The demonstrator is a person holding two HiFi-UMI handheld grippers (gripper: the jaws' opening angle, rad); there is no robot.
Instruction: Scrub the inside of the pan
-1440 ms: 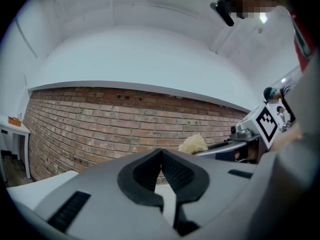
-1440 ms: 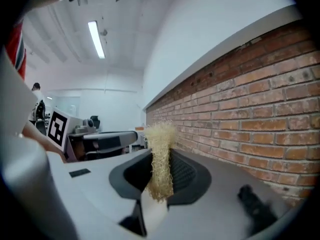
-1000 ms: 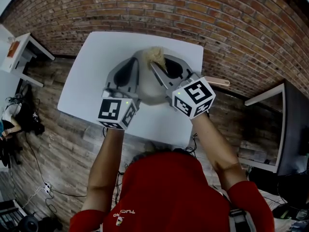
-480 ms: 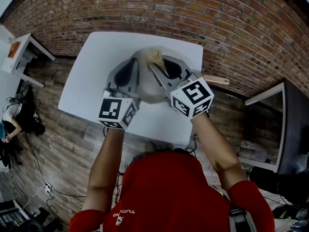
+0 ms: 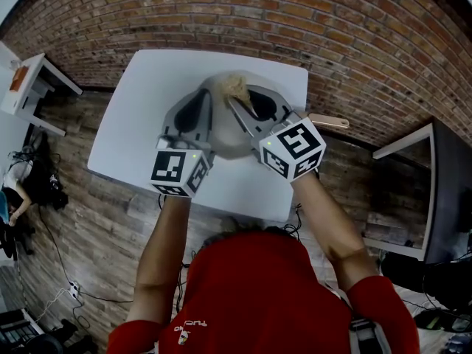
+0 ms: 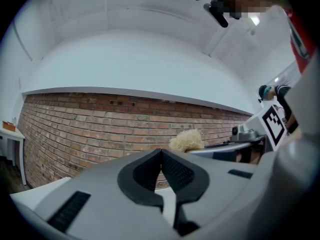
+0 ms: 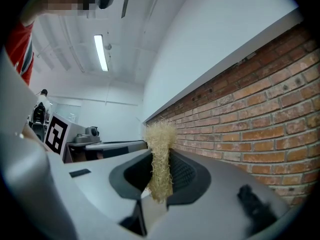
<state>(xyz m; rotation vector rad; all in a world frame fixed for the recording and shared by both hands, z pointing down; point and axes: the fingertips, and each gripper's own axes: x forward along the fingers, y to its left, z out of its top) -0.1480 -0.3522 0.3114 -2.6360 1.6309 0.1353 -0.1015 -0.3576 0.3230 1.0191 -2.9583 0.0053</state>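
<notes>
On the white table [image 5: 147, 87] lies a grey pan [image 5: 227, 144] whose wooden handle [image 5: 330, 122] sticks out to the right. My right gripper [image 5: 243, 103] [image 7: 161, 160] is over the pan's far side, shut on a tuft of straw-coloured scrubber [image 5: 237, 86] [image 7: 161, 159] that pokes up past its jaws. My left gripper [image 5: 199, 98] [image 6: 161, 153] sits beside it over the pan's left part, jaws shut tip to tip with nothing between them. The left gripper view shows the scrubber [image 6: 186, 140] just to its right. Both grippers cover most of the pan's inside.
A brick wall [image 5: 295, 28] runs close behind the table's far edge. A small white side table [image 5: 29, 80] stands at the left and a dark desk [image 5: 442, 198] at the right. Wooden floor surrounds the table.
Almost nothing differs: the right gripper with the scrubber has edged very slightly left over the pan. The left gripper has stayed in place.
</notes>
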